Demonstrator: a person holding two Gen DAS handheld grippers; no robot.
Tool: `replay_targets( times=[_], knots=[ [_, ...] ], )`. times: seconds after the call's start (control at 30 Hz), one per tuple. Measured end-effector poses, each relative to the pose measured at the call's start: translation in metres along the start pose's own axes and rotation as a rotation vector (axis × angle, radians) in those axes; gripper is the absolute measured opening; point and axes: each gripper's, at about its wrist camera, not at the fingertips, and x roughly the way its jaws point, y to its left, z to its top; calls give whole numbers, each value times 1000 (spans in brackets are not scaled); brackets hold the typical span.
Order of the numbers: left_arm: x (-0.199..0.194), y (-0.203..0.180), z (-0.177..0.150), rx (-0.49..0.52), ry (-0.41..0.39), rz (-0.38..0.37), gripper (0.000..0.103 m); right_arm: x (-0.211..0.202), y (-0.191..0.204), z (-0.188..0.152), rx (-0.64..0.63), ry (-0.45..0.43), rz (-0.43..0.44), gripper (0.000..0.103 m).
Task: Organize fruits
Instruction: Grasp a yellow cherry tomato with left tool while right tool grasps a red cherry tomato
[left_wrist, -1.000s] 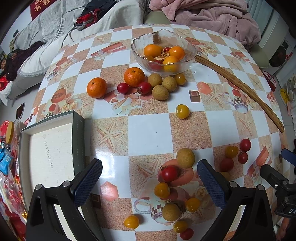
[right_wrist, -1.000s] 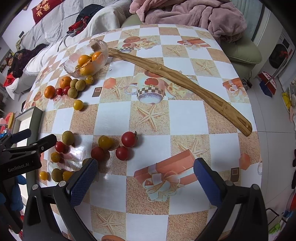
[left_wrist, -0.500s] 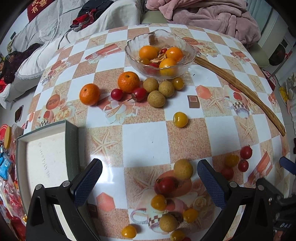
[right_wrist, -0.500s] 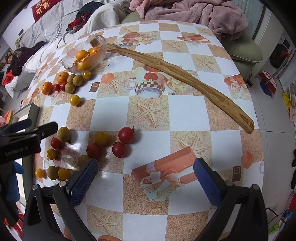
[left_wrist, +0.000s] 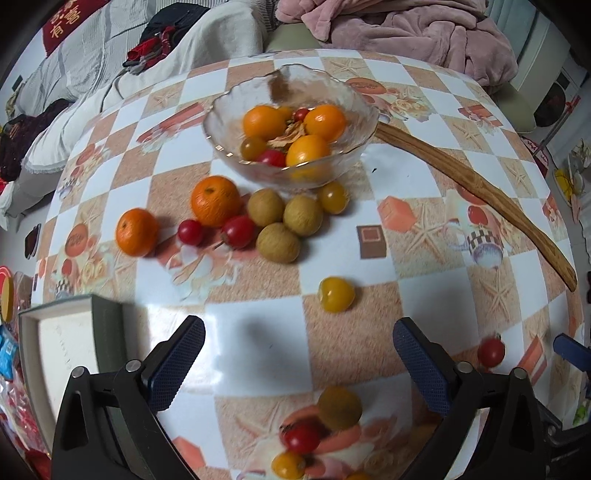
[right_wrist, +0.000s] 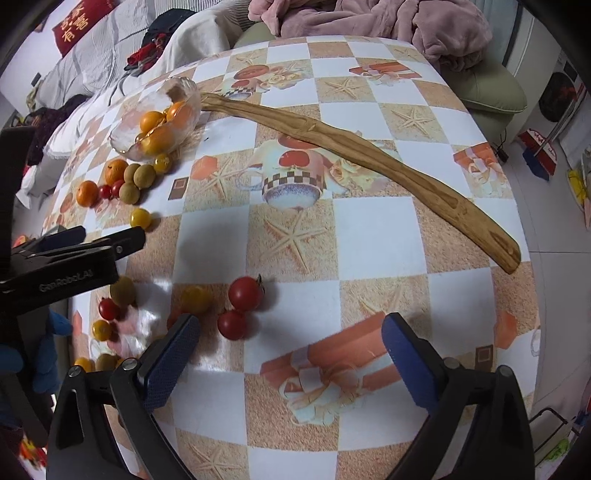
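A glass bowl (left_wrist: 229, 110) at the far side of the table holds tangerines and small tomatoes. In front of it lie two tangerines (left_wrist: 215, 200), two red tomatoes (left_wrist: 238, 232), three longans (left_wrist: 277, 242) and a yellow tomato (left_wrist: 336, 299). My left gripper (left_wrist: 297, 332) hovers over bare tablecloth short of that yellow tomato, its jaws wide and closing on nothing. A second cluster of fruit (left_wrist: 301, 437) lies under it. My right gripper (right_wrist: 291, 325) is also wide and closing, empty, with a red tomato (right_wrist: 232, 325) just beside its left finger.
A long wooden stick (right_wrist: 369, 162) runs diagonally from the bowl to the right table edge. A grey tray (left_wrist: 107, 332) sits at the left edge. Beyond the table are a sofa with a pink blanket (left_wrist: 406, 29) and bedding. The left gripper's body (right_wrist: 74, 251) shows left in the right wrist view.
My left gripper has moved forward towards the bowl, so the near fruit cluster has slid down under it. Both pairs of jaws have narrowed slightly. The right gripper has hardly moved.
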Motion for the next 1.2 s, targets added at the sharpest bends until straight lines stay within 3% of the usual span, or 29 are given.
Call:
replay_targets(
  times=[0.1,0.27,0.37,0.53,0.57,0.63,0.67,0.8,0.93,1.2],
  knots=[
    [7,-2,3,-1,23,-5,91,6,1,5,1,13,26,83],
    [13,-8,3,1,28,2,91,20,3,10,6,34,54,74],
    [18,-11,3,4,43,2,79,26,7,12,-15,41,60,70],
    [19,-13,7,-9,37,-23,73,29,14,16,-56,38,54,66],
    [18,-14,7,-5,36,-29,68,29,16,16,-63,39,42,57],
    [16,-20,7,11,28,-40,58,28,19,16,-81,43,50,29],
    [15,-24,6,21,24,-45,51,29,20,16,-87,52,56,23],
    [11,-35,8,33,17,-65,23,25,15,13,-58,49,86,23],
    [6,-29,3,1,12,-115,23,17,4,8,-20,40,113,23],
    [-16,-10,-8,-7,-8,-127,23,1,1,2,-12,27,127,23]
  ],
)
